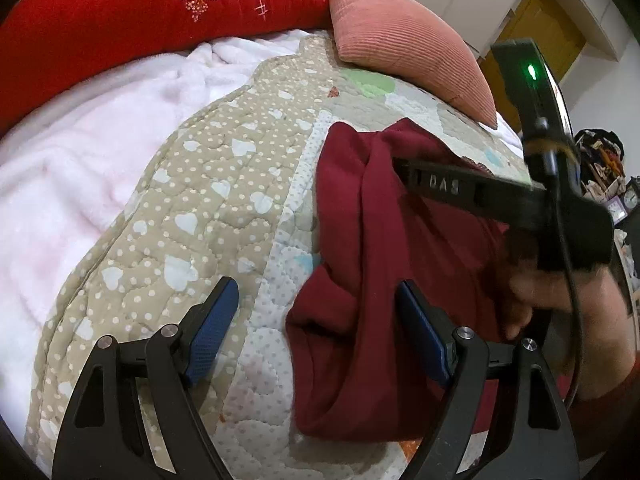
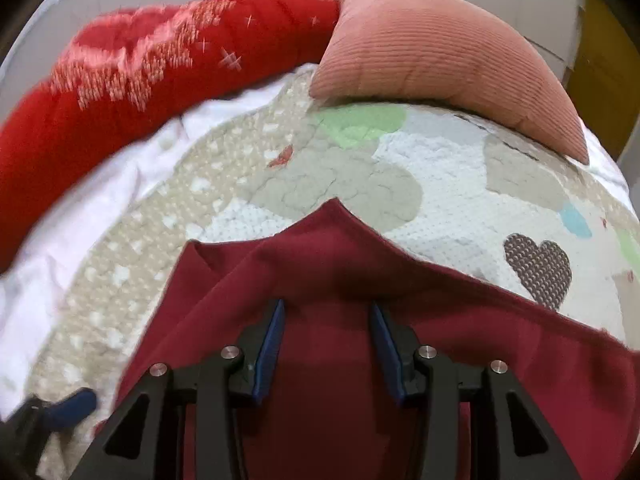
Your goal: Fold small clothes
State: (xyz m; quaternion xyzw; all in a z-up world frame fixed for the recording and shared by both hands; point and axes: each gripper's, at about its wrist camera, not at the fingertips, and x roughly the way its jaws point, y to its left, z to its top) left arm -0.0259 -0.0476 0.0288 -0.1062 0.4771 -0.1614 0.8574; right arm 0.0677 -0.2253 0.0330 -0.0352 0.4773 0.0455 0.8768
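A dark red garment [image 1: 360, 280] lies bunched on a quilted bedspread [image 1: 208, 208]. My left gripper [image 1: 316, 300] is open, its right pad at the garment's left edge and its left pad over the quilt. In the left wrist view the right gripper [image 1: 404, 170] reaches into the garment's upper folds. In the right wrist view my right gripper [image 2: 328, 312] has its pads apart, with the red garment [image 2: 328, 264] draped over and between the fingertips. I cannot tell whether it holds cloth.
A pink ribbed cushion [image 2: 432, 60] and a red flowered blanket [image 1: 140, 8] lie at the far side of the bed. A white fleece blanket [image 1: 80, 152] lies left of the quilt. A yellow door [image 1: 536, 32] stands at the far right.
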